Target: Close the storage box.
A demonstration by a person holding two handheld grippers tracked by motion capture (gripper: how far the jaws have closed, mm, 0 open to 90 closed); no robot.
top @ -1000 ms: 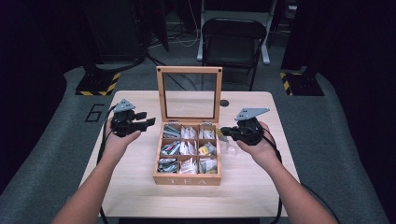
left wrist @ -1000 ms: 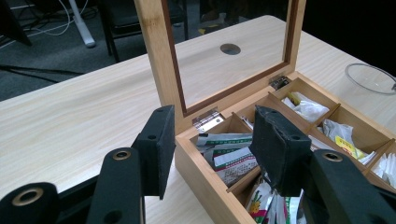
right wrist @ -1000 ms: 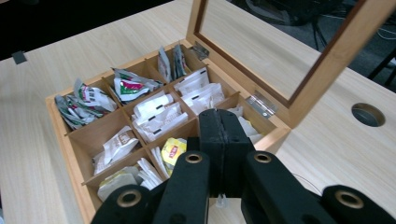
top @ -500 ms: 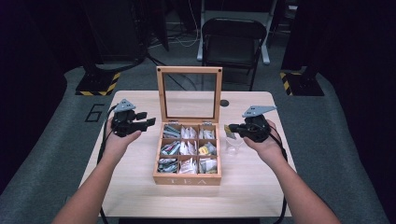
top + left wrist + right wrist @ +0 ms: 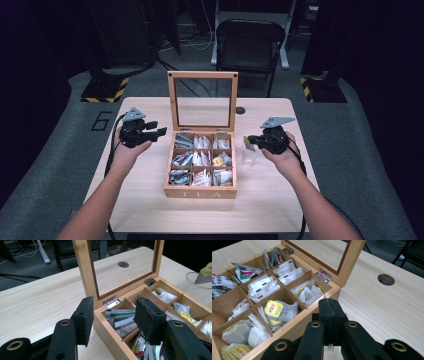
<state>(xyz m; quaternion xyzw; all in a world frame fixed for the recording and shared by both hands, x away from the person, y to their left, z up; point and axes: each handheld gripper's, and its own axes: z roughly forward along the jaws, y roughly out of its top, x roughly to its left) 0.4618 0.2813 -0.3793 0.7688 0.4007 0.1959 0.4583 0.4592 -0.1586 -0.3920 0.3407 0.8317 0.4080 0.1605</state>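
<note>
A wooden tea box (image 5: 200,170) sits in the middle of the table (image 5: 150,200), its glass-paned lid (image 5: 202,102) standing upright at the far side of it. The box is split into nine compartments stuffed with tea bags and paper sachets; from the high view their labels are too small to read, and the word on the box front is only faintly legible. The left gripper (image 5: 150,134) is held just off the left side of the box, near its far left corner, with its jaws spread wide and nothing between them; in the left gripper view the jaws frame that corner, and the right jaw covers part of the compartments behind it. The right gripper (image 5: 248,142) hangs just off the right side of the box, above a clear glass (image 5: 248,156) that stands on the table close to the box. Its jaws are pressed together, and a thin string seems to be pinched in them, with a yellow-tagged tea bag (image 5: 246,141) at their tip in the high view, though it is small and blurred there. In the right gripper view the closed jaws hide the bag itself and most of the glass. A dark folding chair (image 5: 250,45) stands beyond the box, behind the table, partly lost in shadow.
</note>
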